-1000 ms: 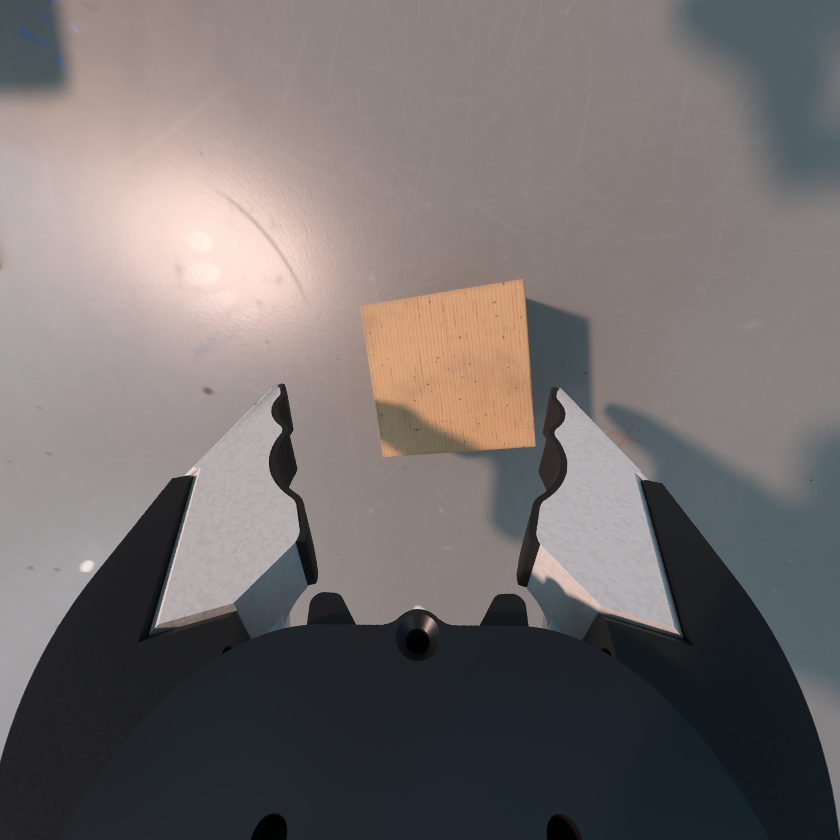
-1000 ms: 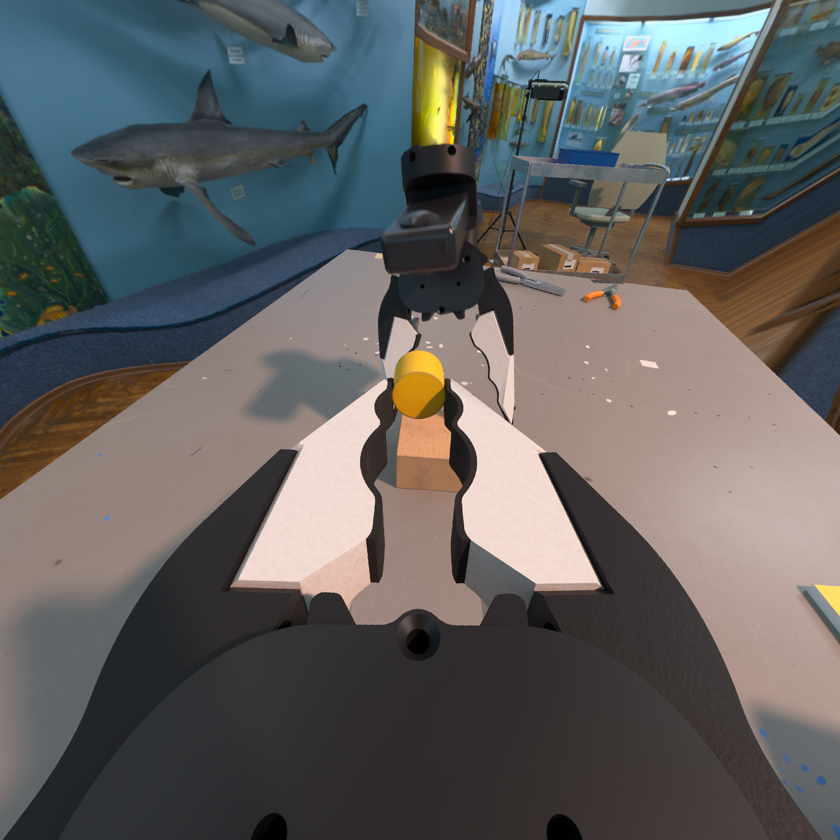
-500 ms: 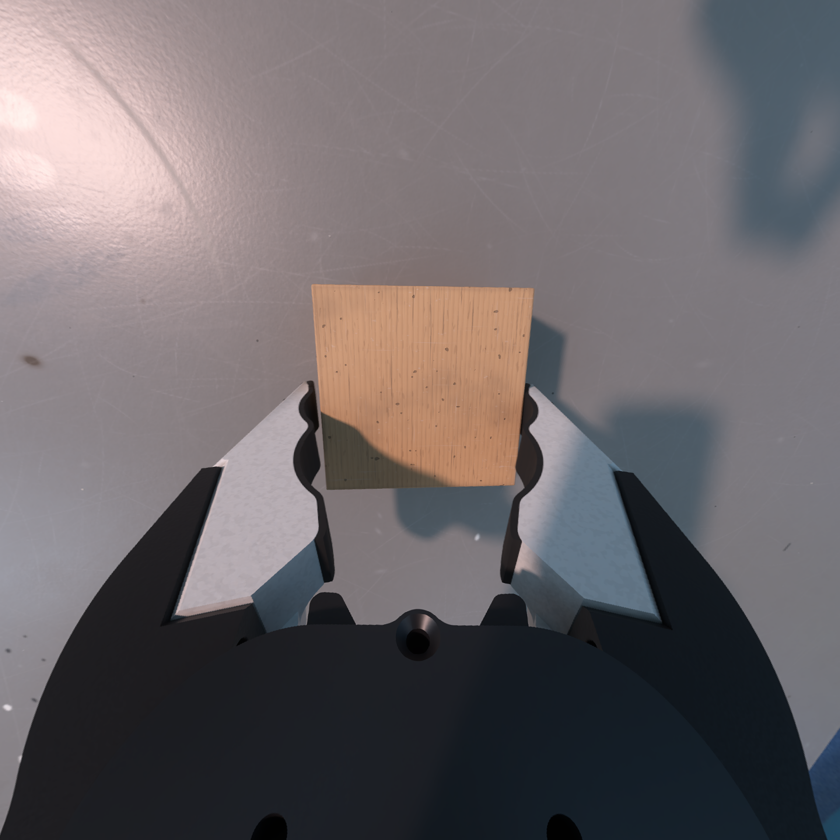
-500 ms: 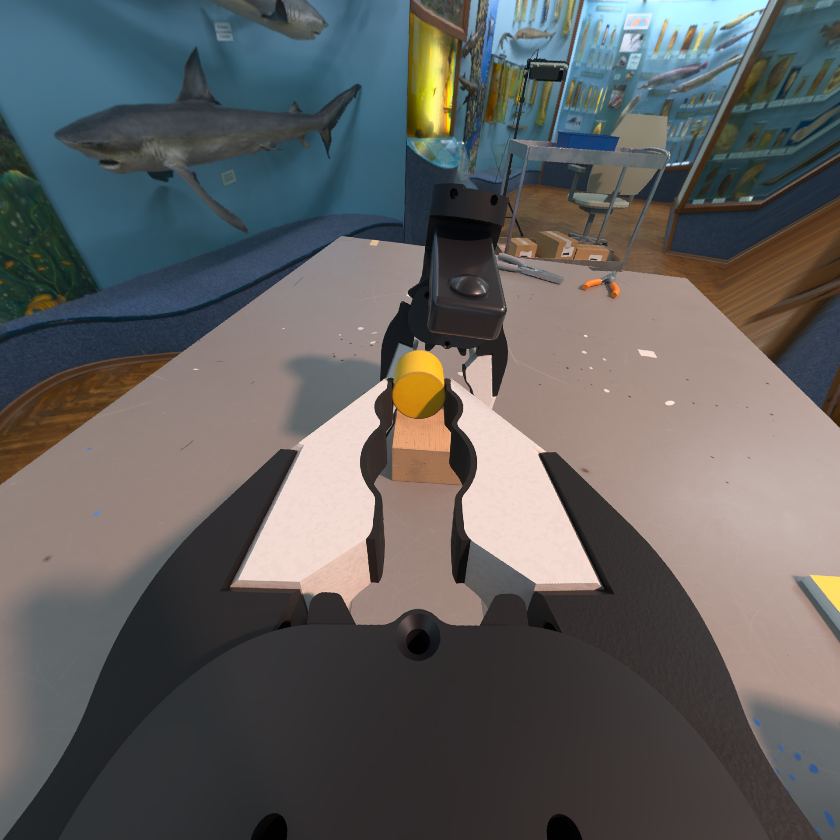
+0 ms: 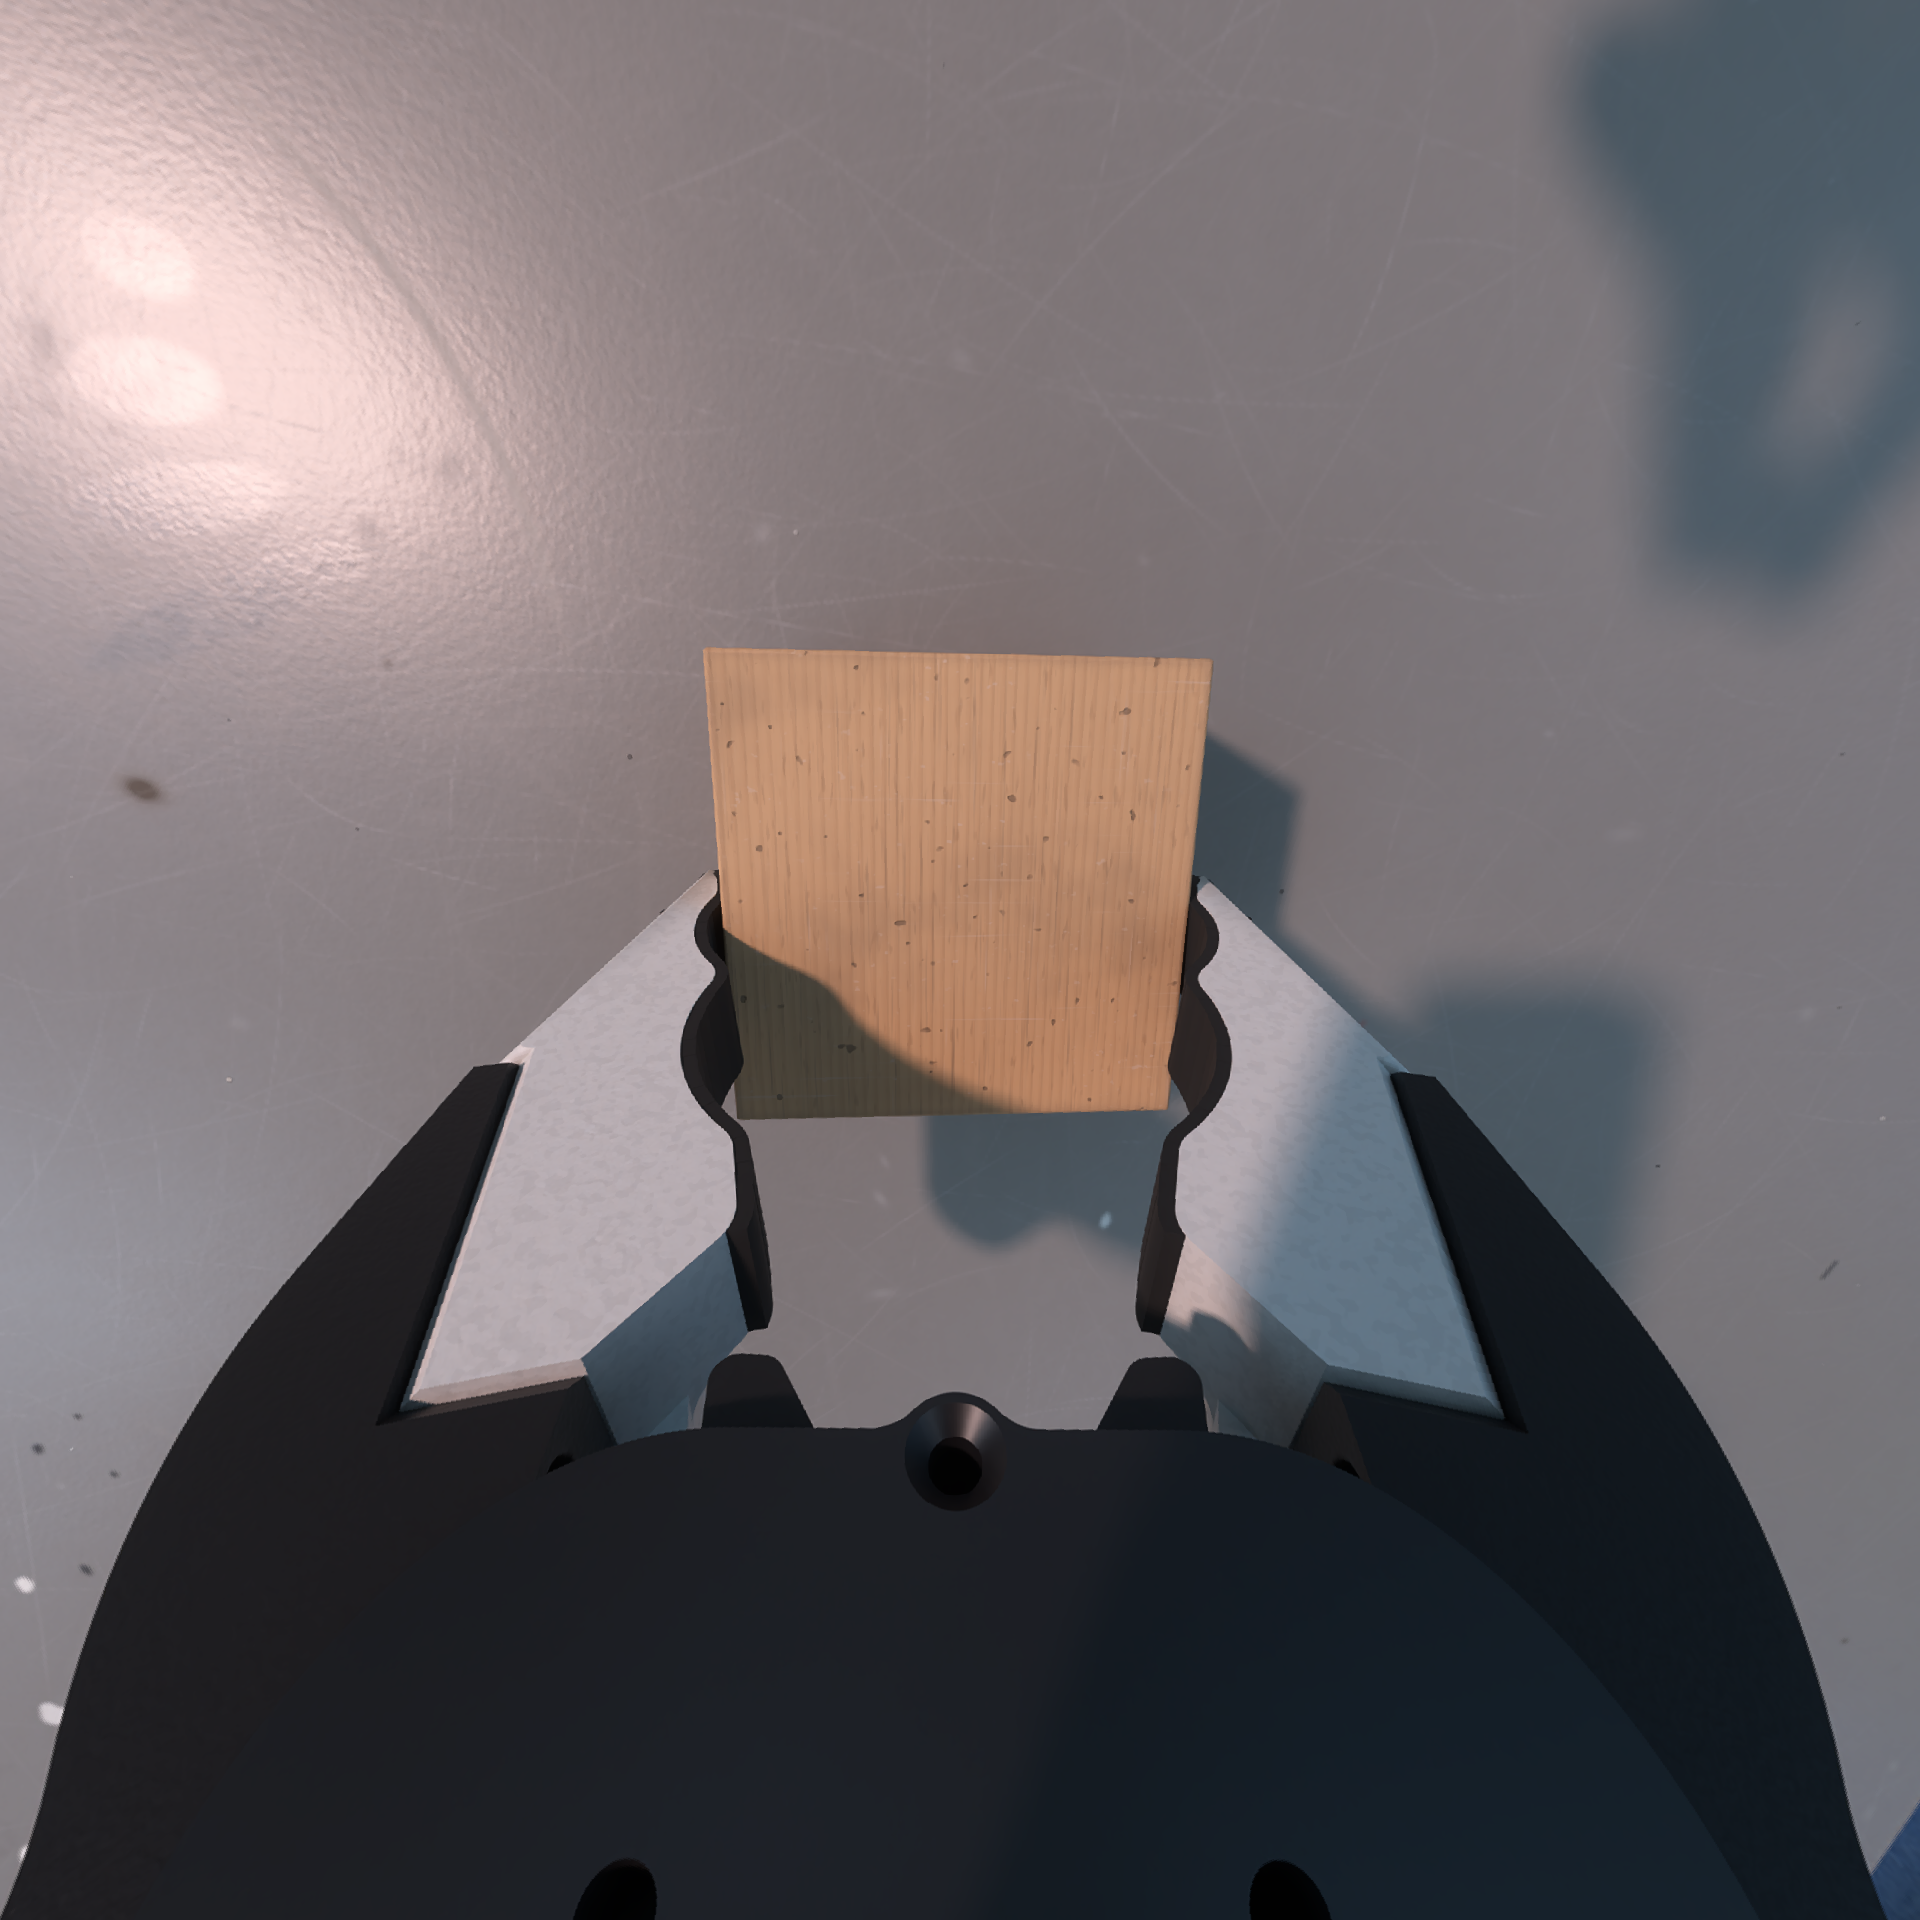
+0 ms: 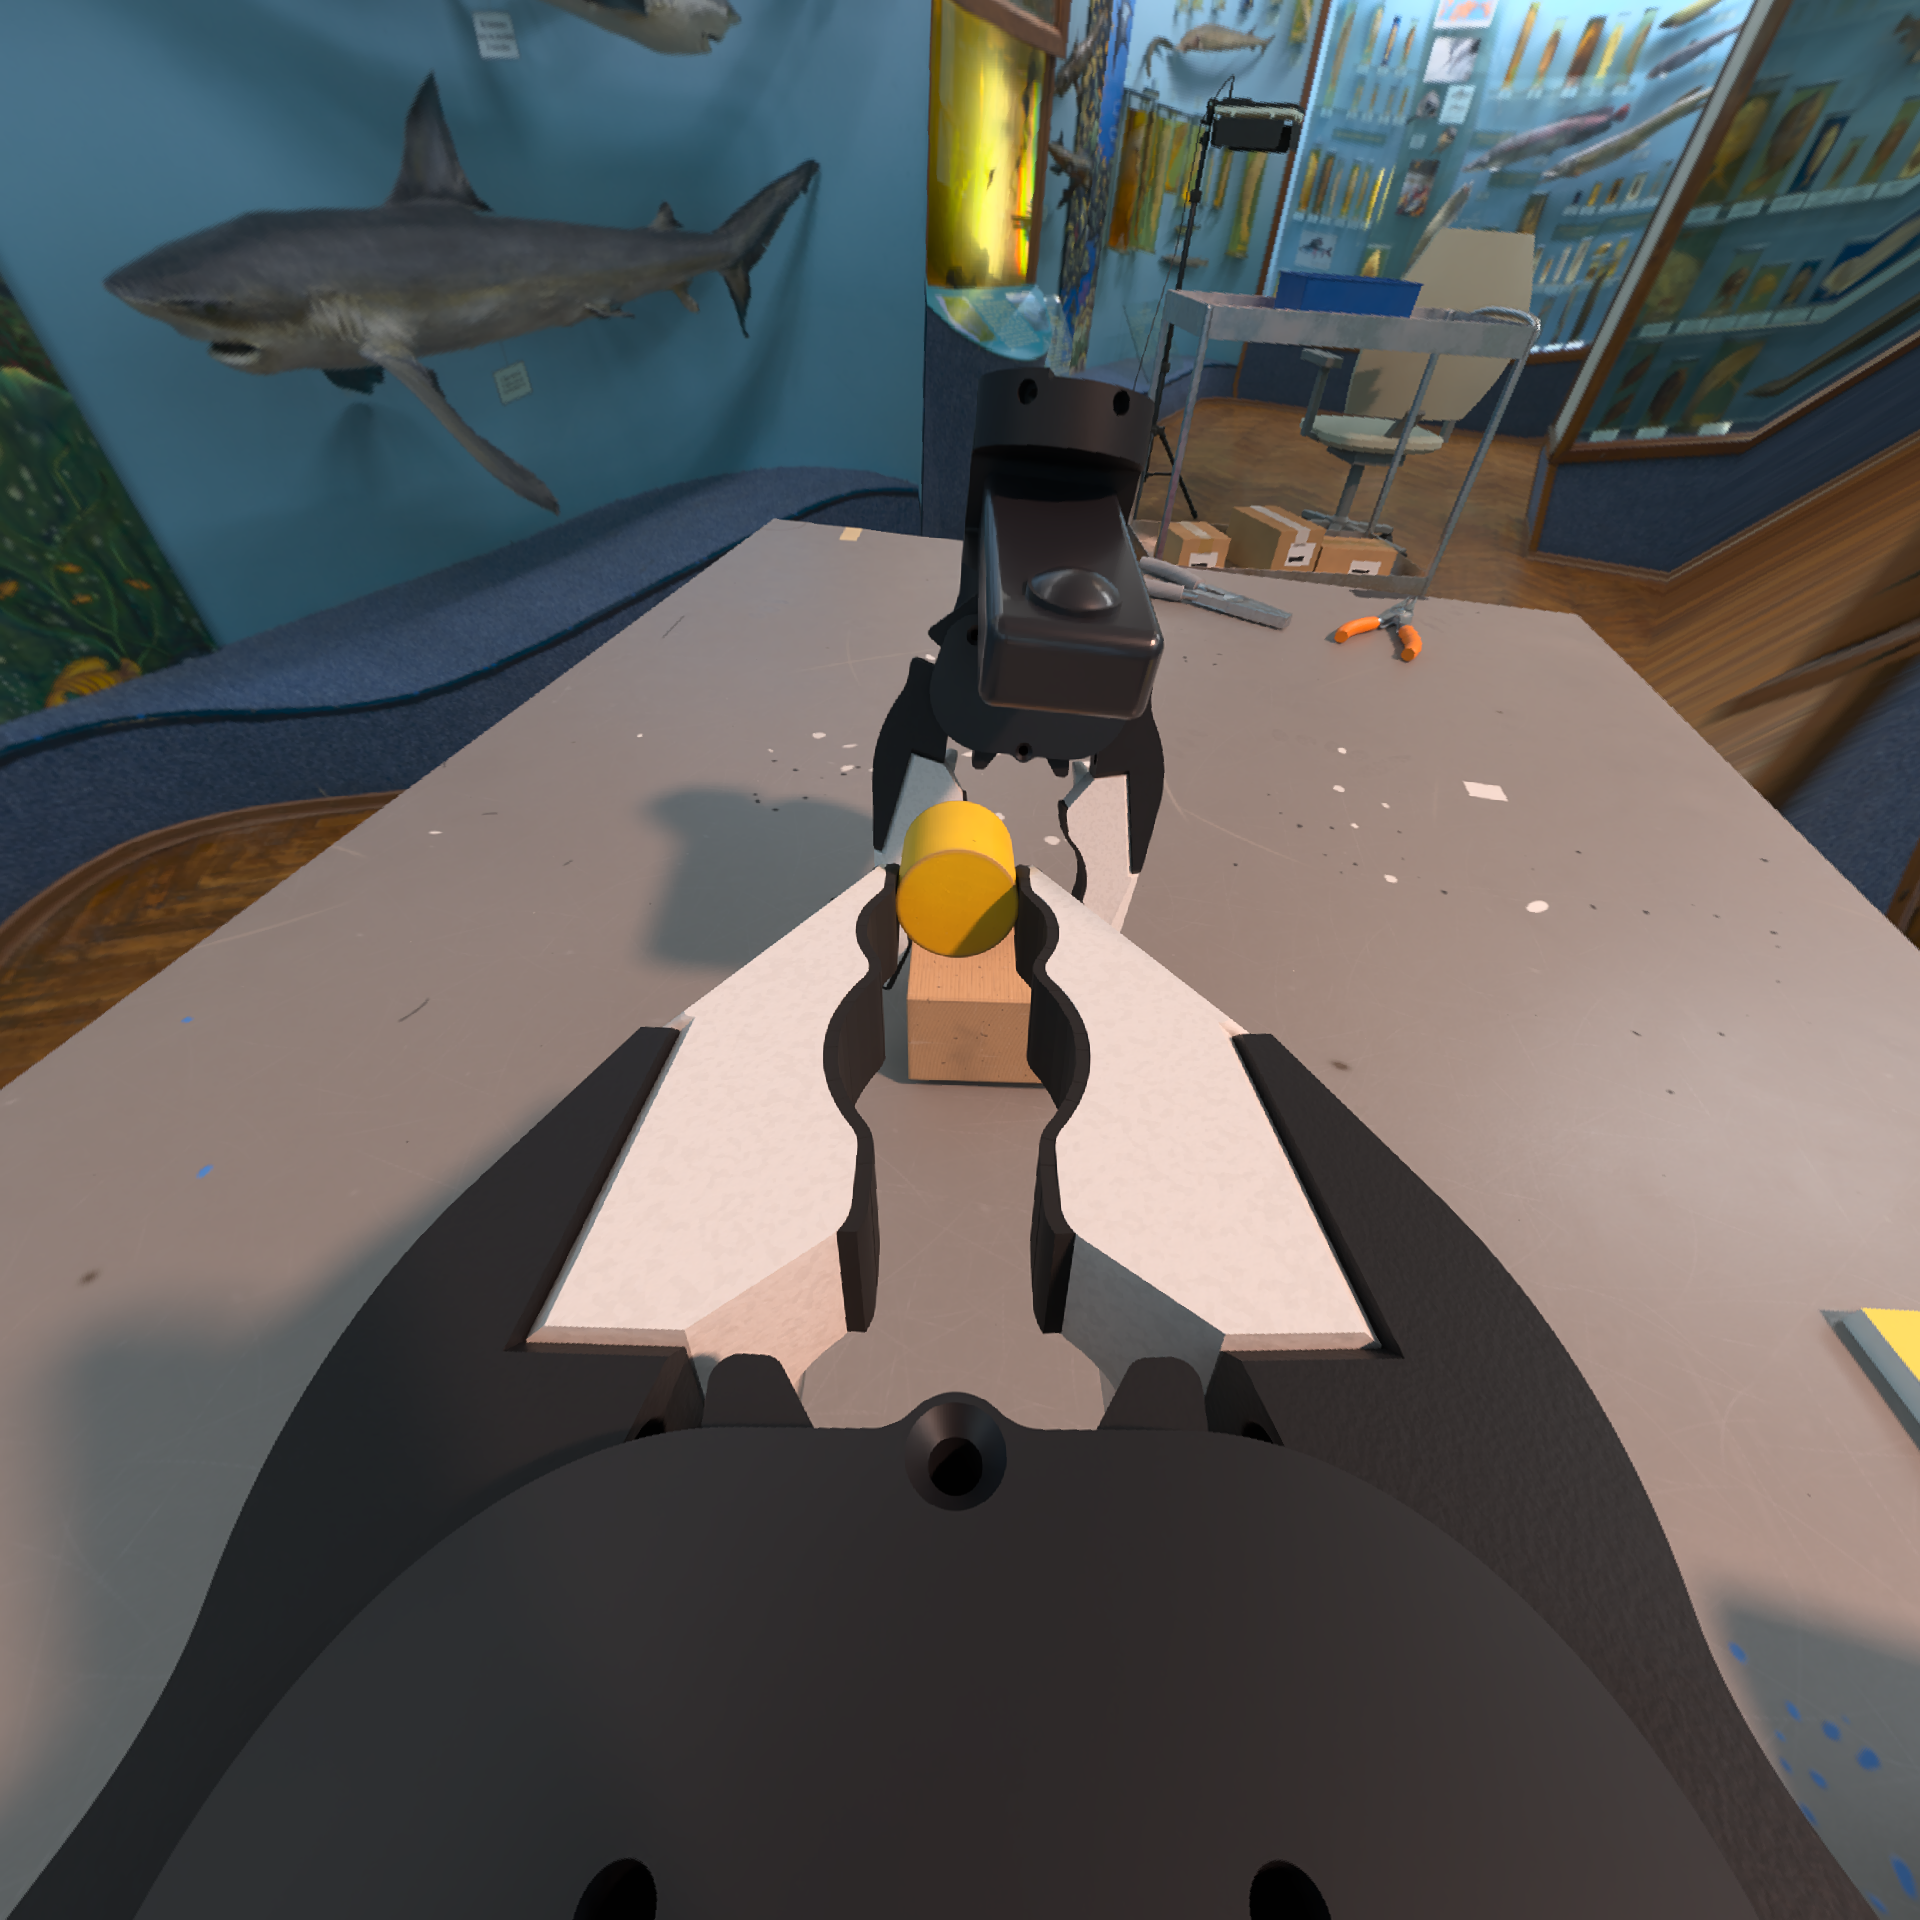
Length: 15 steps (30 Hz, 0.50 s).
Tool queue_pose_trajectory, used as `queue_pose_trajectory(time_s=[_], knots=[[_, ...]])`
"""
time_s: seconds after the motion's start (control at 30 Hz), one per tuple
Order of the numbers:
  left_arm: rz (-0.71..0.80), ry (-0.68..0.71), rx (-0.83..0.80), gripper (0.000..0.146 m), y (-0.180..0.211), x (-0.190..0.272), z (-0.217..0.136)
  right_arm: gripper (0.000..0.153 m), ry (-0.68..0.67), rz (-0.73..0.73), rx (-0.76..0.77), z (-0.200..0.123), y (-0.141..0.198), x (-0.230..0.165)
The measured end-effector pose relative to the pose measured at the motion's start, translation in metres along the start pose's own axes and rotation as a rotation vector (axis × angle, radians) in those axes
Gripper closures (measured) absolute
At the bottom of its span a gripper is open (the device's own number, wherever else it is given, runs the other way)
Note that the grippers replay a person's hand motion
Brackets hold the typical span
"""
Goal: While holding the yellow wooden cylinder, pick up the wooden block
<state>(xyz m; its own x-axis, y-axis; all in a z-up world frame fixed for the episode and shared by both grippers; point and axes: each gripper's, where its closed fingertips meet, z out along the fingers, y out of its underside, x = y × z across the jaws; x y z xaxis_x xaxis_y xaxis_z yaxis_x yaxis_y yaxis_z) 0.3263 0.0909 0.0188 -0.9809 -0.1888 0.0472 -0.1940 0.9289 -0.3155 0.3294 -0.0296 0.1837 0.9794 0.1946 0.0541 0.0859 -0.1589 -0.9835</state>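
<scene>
The wooden block rests flat on the grey table. My left gripper points straight down over it, with one finger against each side of the block and the tips hidden behind its top face. My right gripper is shut on the yellow wooden cylinder and holds it level, just above the near end of the block. The left gripper also shows beyond the cylinder in the right wrist view, with its left finger hidden by the cylinder.
Orange-handled pliers and a grey metal tool lie near the table's far edge. A flat yellow and grey thing lies at the right edge. Bare tabletop spreads on both sides of the block.
My left gripper came down over the block, squared up to it, and its fingers closed in against the block's sides. My right gripper stayed shut on the cylinder and barely moved.
</scene>
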Motion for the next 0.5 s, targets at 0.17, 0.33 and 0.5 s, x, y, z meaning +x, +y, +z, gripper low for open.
queue_pose_trajectory(time_s=[0.17,0.33,0.5], knots=[[-0.025,0.017,0.062,0.061,-0.008,-0.001,-0.014,0.131,0.023,-0.019,-0.017,0.002,0.0,0.003],[-0.03,0.012,0.136,0.061,-0.019,-0.005,-0.041,0.131,0.062,-0.049,-0.062,0.01,0.0,0.007],[-0.018,-0.003,0.197,0.061,-0.029,-0.005,-0.069,0.131,0.108,-0.068,-0.099,0.02,0.001,0.014]])
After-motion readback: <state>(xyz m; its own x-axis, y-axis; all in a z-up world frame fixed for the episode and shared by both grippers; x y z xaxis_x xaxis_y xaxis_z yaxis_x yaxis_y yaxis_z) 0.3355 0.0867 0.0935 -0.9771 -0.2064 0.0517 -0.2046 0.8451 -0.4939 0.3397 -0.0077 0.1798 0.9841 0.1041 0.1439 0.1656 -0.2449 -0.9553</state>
